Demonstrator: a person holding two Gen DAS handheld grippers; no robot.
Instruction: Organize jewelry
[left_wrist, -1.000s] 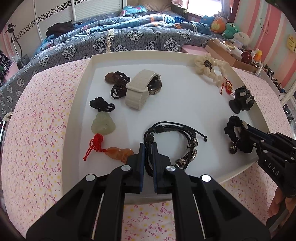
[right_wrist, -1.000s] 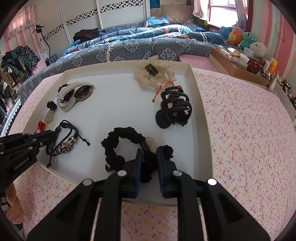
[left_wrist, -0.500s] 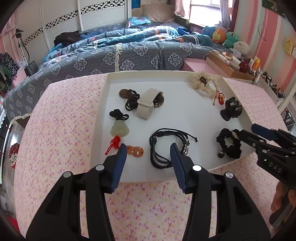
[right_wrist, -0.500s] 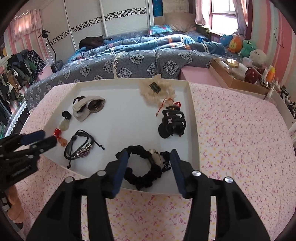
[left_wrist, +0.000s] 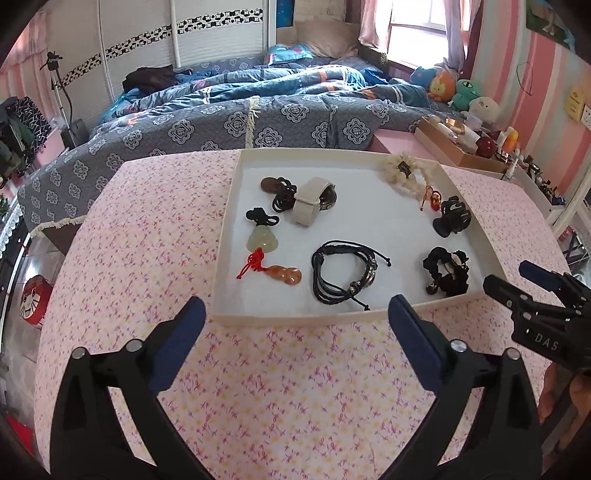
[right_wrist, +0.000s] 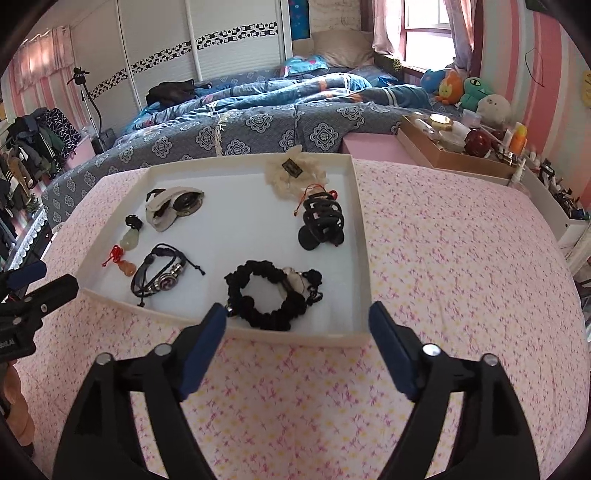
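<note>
I am holding my left gripper (left_wrist: 295, 314) wide apart, empty, above the pink floral worktop (left_wrist: 147, 258), just short of a white tray (left_wrist: 295, 317). A black cord bracelet (left_wrist: 343, 273) is lying in the tray near its front rim, an orange pendant (left_wrist: 284, 274) to its left, a black scrunchie (left_wrist: 445, 271) to its right. My right gripper (left_wrist: 517, 280) is showing at the right edge.

white letters "das" show on the black body of the right gripper (left_wrist: 535, 291) at the edge of the left wrist view – the rest is cut off. the left gripper (right_wrist: 26, 282) carries a white label too partial to read.
</note>
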